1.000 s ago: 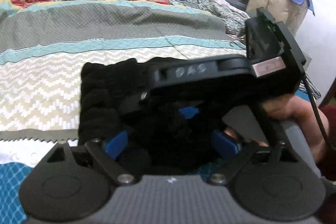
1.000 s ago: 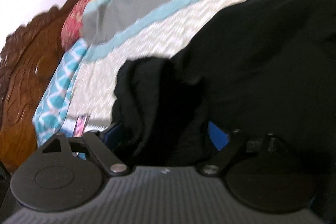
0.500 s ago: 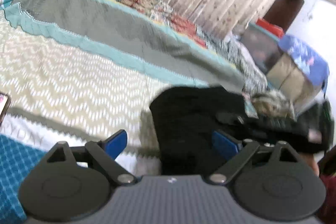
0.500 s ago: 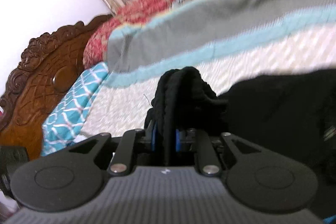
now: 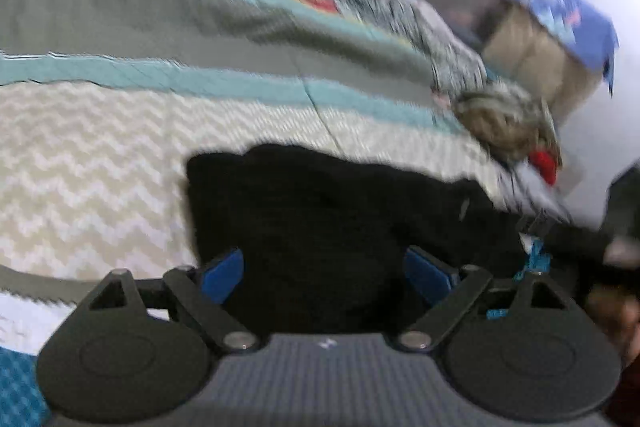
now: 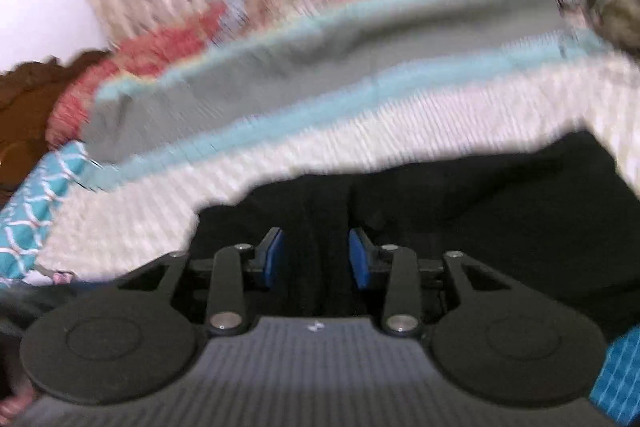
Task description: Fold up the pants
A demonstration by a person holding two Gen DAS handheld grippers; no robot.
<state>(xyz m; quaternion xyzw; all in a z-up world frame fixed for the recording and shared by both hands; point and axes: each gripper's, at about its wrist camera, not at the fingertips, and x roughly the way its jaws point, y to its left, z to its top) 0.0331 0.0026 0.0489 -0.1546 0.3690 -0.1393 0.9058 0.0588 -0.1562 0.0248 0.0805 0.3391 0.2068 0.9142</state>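
pants (image 6: 460, 211) lie bunched at six o'clock; right gripper (image 6: 316, 257) has just been opening, released; left gripper (image 5: 324, 269) gapes empty. smooth edges before regripping.

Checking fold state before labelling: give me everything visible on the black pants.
The black pants are a dark, soft, matte fabric, lying in a compact folded bundle on the chevron-striped bedspread, with one fairly straight left edge in the left wrist view. Both views are blurred, so seams and waistband cannot be told. The left gripper is open over them; the right gripper has just been opening, a dark ridge of cloth between its blue pads, contact unclear.
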